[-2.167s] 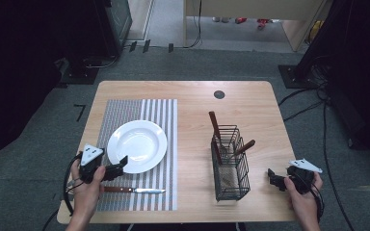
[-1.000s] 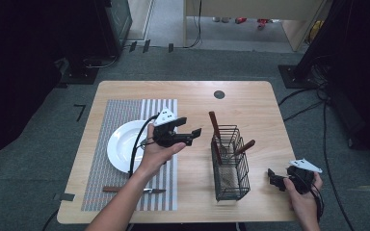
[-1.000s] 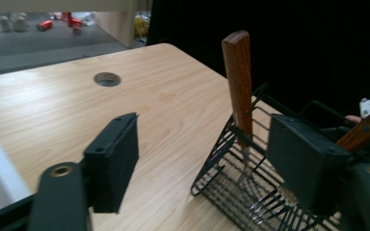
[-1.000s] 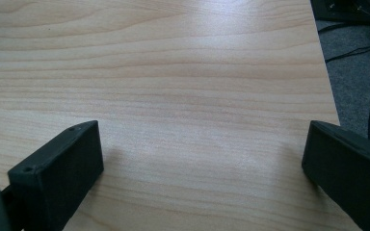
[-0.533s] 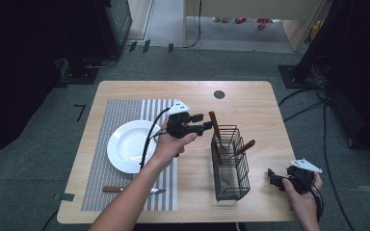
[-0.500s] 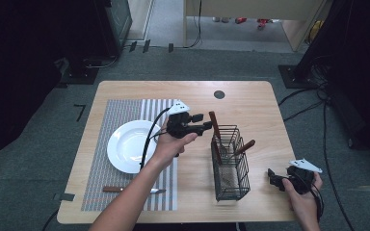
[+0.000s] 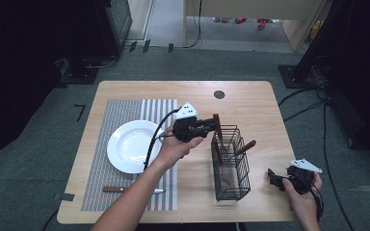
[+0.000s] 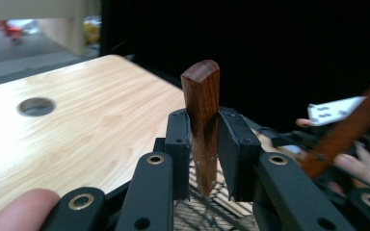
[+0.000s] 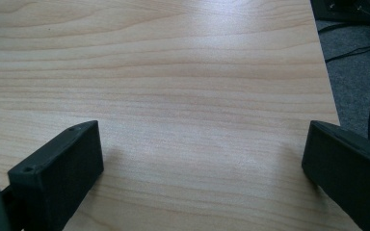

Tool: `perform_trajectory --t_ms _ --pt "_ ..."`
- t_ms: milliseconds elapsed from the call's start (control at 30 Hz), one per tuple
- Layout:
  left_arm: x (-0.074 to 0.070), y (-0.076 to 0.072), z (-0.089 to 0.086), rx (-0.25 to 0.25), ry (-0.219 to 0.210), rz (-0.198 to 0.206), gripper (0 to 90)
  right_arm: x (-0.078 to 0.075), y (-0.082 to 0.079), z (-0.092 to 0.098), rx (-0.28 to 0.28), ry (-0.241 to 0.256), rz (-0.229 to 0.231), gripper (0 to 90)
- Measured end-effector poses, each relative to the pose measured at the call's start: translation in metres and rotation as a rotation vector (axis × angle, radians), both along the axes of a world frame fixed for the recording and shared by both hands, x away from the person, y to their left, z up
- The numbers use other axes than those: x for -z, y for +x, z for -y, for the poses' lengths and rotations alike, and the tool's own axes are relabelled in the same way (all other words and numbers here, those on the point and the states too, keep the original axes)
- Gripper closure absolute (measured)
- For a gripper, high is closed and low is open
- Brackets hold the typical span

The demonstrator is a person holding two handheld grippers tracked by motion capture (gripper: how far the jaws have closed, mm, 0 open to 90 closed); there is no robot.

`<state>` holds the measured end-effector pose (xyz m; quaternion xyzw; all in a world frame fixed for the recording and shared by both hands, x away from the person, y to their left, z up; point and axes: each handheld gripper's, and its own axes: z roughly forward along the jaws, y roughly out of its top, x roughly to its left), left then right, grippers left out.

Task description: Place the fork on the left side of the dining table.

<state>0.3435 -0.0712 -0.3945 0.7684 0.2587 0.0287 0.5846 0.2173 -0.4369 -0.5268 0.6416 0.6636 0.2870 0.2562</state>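
Cutlery is being taken out of the black wire-mesh basket (image 7: 230, 163) that stands on the pale wooden table (image 7: 250, 103), to the right of the round white plate (image 7: 134, 146). The left gripper (image 7: 211, 126) reaches across to the basket's far-left corner, where a utensil with a dark brown wooden handle (image 8: 201, 115) stands upright. In the left gripper view the handle rises between the two black pads (image 8: 178, 144); they sit close on either side, the left pad appearing to touch the wood while a thin slit shows on the right, so I cannot tell whether the clamp is complete.

A second brown-handled utensil (image 7: 244, 147) leans out over the basket's right rim. Left of the basket, the plate rests on a grey striped placemat (image 7: 125, 108), and a brown-handled table knife (image 7: 131, 190) lies on the mat at the plate's near edge. The right gripper (image 7: 275, 179) rests on the table near the basket's right side, its jaws spread wide over bare wood.

This looks like the grasping step. Next, the pads should press firmly, then the handle wants a straight vertical lift so its hidden end clears the mesh without tipping the basket.
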Motion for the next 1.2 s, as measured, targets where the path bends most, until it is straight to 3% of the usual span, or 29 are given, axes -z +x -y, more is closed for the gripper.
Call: perform_trajectory --t_ms 133,200,567,667,767,833,933,1133,1200 --pt "0.000 0.000 0.002 -0.014 0.020 0.012 72.1 0.000 0.000 0.000 0.000 0.000 0.000 0.4" --pt "0.002 0.007 0.000 -0.027 -0.001 -0.020 71.0 0.000 0.000 0.000 -0.001 0.000 0.000 0.4" --pt "0.014 0.027 0.002 0.001 -0.038 -0.081 60.4 0.000 0.000 0.000 -0.001 0.000 0.001 0.4" --pt "0.016 0.029 0.005 -0.001 -0.035 -0.079 71.6 0.000 0.000 0.000 -0.001 0.000 0.001 0.4" --pt "0.015 0.029 0.005 0.024 -0.054 -0.088 75.1 0.000 0.000 0.000 -0.001 -0.001 0.001 0.4" --pt "0.011 0.027 0.004 0.051 -0.080 -0.088 76.3 0.000 0.000 0.000 -0.001 0.000 0.001 0.4" --pt "0.003 0.023 0.003 0.039 -0.081 -0.051 77.0 0.000 0.000 0.000 -0.001 0.000 0.001 0.4" --pt "-0.022 0.015 -0.002 0.048 -0.146 -0.038 77.2 0.000 0.000 0.000 0.000 0.000 0.000 0.4" --pt "-0.037 0.011 -0.009 0.032 -0.195 -0.037 77.3 0.000 0.000 0.000 0.000 0.000 0.000 0.4"
